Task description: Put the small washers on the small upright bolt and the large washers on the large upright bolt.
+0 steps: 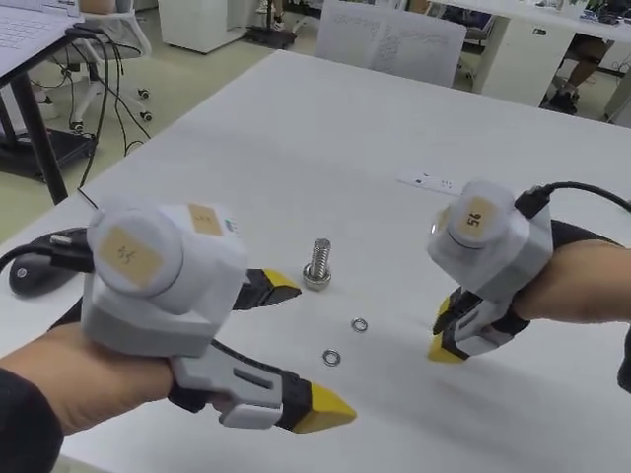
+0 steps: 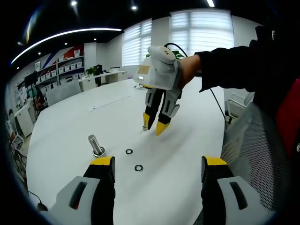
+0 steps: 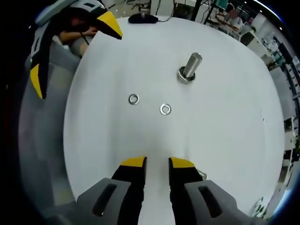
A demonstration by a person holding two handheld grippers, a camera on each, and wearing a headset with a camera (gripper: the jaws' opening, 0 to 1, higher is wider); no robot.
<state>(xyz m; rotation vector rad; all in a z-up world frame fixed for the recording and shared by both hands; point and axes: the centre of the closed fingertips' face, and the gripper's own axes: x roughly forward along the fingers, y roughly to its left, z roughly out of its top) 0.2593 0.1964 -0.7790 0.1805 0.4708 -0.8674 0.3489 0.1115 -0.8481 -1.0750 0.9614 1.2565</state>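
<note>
A large silver bolt (image 1: 317, 264) stands upright on the white table (image 1: 296, 148); it is also in the left gripper view (image 2: 96, 145) and the right gripper view (image 3: 190, 68). Two small washers (image 1: 359, 324) (image 1: 331, 357) lie flat just in front of it, loose on the table (image 3: 133, 99) (image 3: 165, 109). My left gripper (image 1: 306, 345) hovers low with its jaws wide open, bolt and washers ahead of it (image 2: 158, 161). My right gripper (image 1: 441, 345) points down at the table right of the washers, jaws a narrow gap apart, nothing between them (image 3: 157, 162). A small metal piece (image 3: 201, 174) lies by its tip; too small to identify.
A black mouse (image 1: 30, 271) with its cable sits at the table's left edge. A white label strip (image 1: 429, 182) lies behind the right gripper. A chair back (image 1: 389, 39) stands at the far edge, and a desk with cables (image 1: 39, 89) to the left.
</note>
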